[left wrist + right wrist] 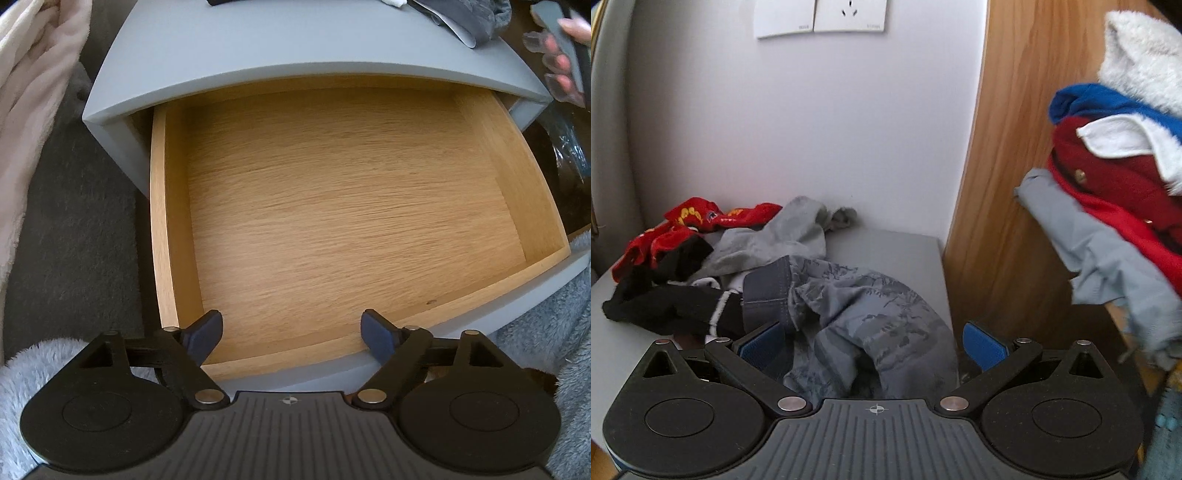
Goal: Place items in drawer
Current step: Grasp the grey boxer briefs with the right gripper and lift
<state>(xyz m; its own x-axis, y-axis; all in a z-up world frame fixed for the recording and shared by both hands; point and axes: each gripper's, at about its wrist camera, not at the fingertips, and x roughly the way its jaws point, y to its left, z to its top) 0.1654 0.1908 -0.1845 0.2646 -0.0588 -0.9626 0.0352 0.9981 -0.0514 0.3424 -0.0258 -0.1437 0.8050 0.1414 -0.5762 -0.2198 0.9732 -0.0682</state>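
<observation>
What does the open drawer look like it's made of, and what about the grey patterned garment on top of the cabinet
The drawer looks like light oak or an oak-look veneer with a matte finish: fine grain lines run across its floor and walls. The grey front rail reads as painted board. The grey patterned garment seems a thin woven or knit cloth, soft and matte, judging by its loose folds and stitched hem; the fibre can't be told.

Matt oak-grain wood drawer (351,221), smooth grey painted nightstand (221,48), patterned grey cloth garment (871,314)
</observation>
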